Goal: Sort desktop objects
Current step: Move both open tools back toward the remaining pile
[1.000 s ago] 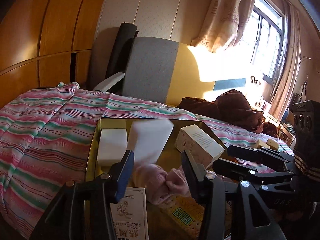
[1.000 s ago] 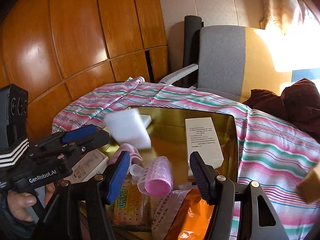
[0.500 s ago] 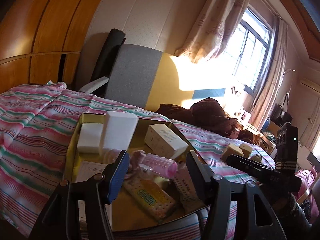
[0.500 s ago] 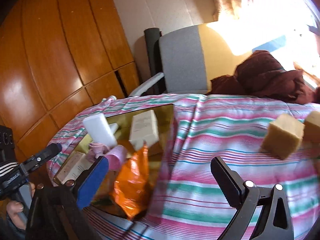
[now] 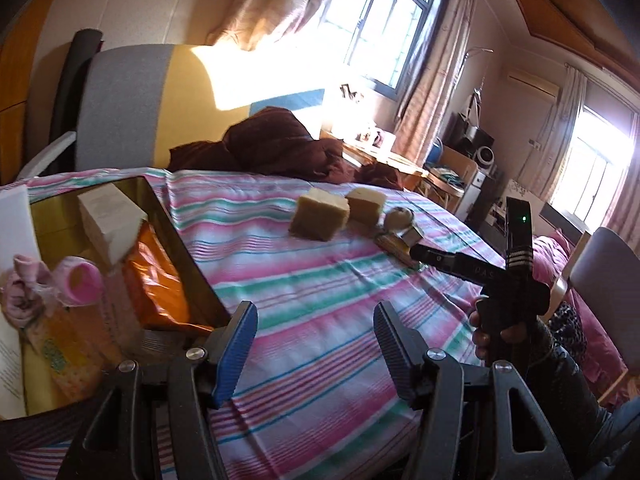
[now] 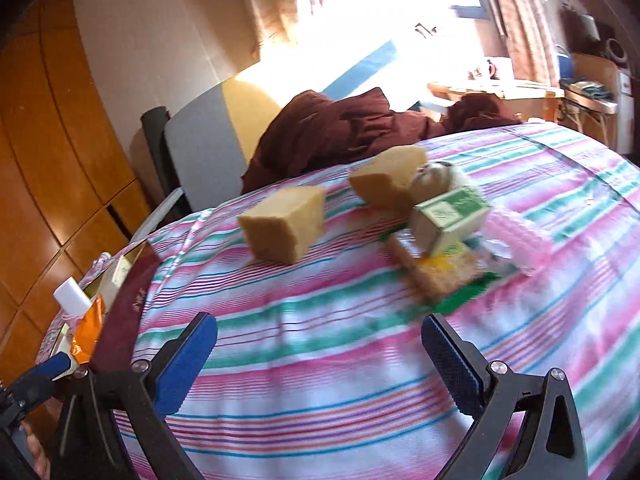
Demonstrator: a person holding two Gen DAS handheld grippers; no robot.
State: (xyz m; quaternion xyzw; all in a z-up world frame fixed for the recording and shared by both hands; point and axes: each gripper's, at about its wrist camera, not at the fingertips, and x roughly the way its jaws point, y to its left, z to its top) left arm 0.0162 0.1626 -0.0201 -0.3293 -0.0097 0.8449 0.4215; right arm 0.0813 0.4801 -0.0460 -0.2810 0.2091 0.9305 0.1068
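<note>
Partial "PAS" lettering on the right gripper (image 5: 418, 251) arm, print on boxes and packets too blurred to read

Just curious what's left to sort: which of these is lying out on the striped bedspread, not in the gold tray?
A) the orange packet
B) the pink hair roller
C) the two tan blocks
C: the two tan blocks sit on the bare striped bedspread, well apart from the gold tray.

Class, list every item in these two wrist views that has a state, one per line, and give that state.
left gripper: open, holding nothing
right gripper: open, holding nothing
gold tray: filled with items
orange packet: lying in the tray
nearer tan block: loose on the striped cloth
farther tan block: loose on the cloth
green-and-white box: closed, tilted on a flat packet
</note>
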